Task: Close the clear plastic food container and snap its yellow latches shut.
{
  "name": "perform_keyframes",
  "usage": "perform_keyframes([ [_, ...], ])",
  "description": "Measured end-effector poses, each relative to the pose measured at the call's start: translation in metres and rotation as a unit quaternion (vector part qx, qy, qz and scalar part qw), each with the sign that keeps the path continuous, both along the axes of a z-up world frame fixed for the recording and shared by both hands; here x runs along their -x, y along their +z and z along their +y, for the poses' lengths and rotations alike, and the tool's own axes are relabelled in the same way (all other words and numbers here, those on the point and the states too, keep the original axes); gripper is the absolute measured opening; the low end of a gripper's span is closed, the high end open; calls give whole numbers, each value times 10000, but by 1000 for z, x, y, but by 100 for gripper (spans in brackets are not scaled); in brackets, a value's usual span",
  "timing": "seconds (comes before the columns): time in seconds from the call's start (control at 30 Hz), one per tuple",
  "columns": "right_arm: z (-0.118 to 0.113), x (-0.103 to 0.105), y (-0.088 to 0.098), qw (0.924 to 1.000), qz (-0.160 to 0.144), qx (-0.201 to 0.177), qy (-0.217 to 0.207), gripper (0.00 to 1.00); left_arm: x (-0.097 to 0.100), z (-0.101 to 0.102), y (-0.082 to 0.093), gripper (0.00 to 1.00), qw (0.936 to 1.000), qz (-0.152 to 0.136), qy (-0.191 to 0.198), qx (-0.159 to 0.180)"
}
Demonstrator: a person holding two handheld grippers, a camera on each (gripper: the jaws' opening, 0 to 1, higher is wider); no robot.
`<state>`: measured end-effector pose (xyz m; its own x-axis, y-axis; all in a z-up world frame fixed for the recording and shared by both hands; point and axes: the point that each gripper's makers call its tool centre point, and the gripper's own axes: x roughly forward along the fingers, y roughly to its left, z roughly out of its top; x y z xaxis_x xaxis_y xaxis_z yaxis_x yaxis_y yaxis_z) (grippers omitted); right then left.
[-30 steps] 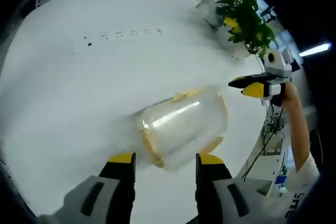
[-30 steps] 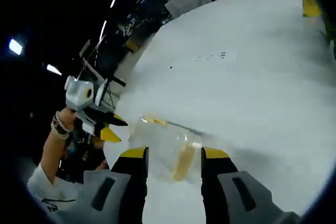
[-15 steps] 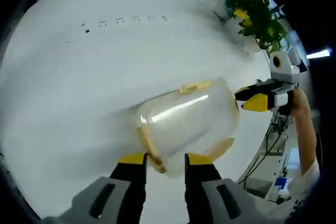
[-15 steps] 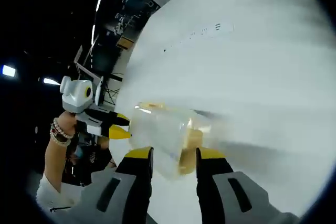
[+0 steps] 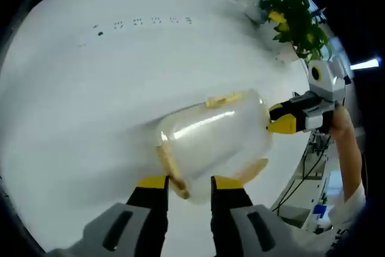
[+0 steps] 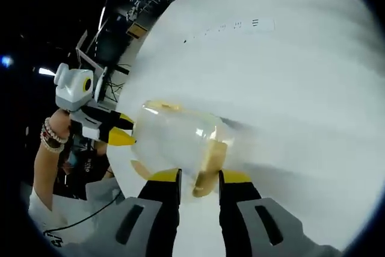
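Note:
The clear plastic container [image 5: 213, 139] lies on its side over the white table [image 5: 90, 88], held between both grippers. My left gripper [image 5: 187, 183] is shut on the yellow latch [image 5: 170, 170] at the near end. From the right, my right gripper [image 5: 281, 120] meets the container's far end. In the right gripper view the container [image 6: 174, 139] sits just past my right gripper [image 6: 198, 179], whose jaws are shut on a yellow latch [image 6: 207, 167]. The left gripper [image 6: 114, 132] touches the far end there. Other yellow latches [image 5: 224, 99] [image 6: 157, 106] lie along the rim.
A potted plant [image 5: 292, 19] stands at the table's far right edge. Small dark marks [image 5: 144, 23] are printed on the table. A person's arm [image 5: 348, 151] and a braceleted wrist [image 6: 51, 136] hold the grippers off the table's edge.
Both grippers have come up to the container's two ends and their jaws have narrowed onto the yellow latches. The container now looms larger in both views.

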<state>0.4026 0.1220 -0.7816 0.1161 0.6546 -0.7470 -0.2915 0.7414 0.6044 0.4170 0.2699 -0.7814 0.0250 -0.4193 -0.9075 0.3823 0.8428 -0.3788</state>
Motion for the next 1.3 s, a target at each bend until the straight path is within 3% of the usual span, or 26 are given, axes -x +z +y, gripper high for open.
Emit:
perform_keyframes([
  [0.13, -4, -11, -2, 9999, 39, -114, -31, 20, 0, -1, 0, 20, 9999, 22, 83, 83],
  [0.37, -2, -6, 0, 9999, 86, -83, -47, 19, 0, -2, -1, 19, 9999, 72, 113, 53],
  [0.63, -7, -22, -3, 9997, 141, -175, -100, 17, 0, -3, -1, 18, 9998, 166, 79, 72],
  [0.7, -8, -23, -4, 9992, 222, -271, -189, 16, 0, -3, -2, 17, 9997, 198, 118, 80],
  [0.73, -4, -19, 0, 9981, 321, -527, -35, 14, 5, -6, 3, 16, 9986, 411, 234, 247],
  [0.8, -9, -25, -3, 9983, 227, -461, -287, 14, -1, -2, 4, 17, 9993, 300, 129, 167],
  [0.97, -9, -23, -1, 9989, 184, -406, -151, 15, 1, -5, -1, 17, 9994, 287, 84, 157],
  [1.07, -10, -23, 0, 9994, -6, -344, -24, 17, 2, -5, -1, 19, 9997, 173, 56, 143],
  [1.17, -8, -24, -1, 9989, -139, -442, -14, 18, 18, -5, -4, 22, 9987, 497, -43, 101],
  [1.3, -4, -18, -1, 9987, -166, -474, -11, 19, 18, -5, -4, 23, 9988, 448, -106, 146],
])
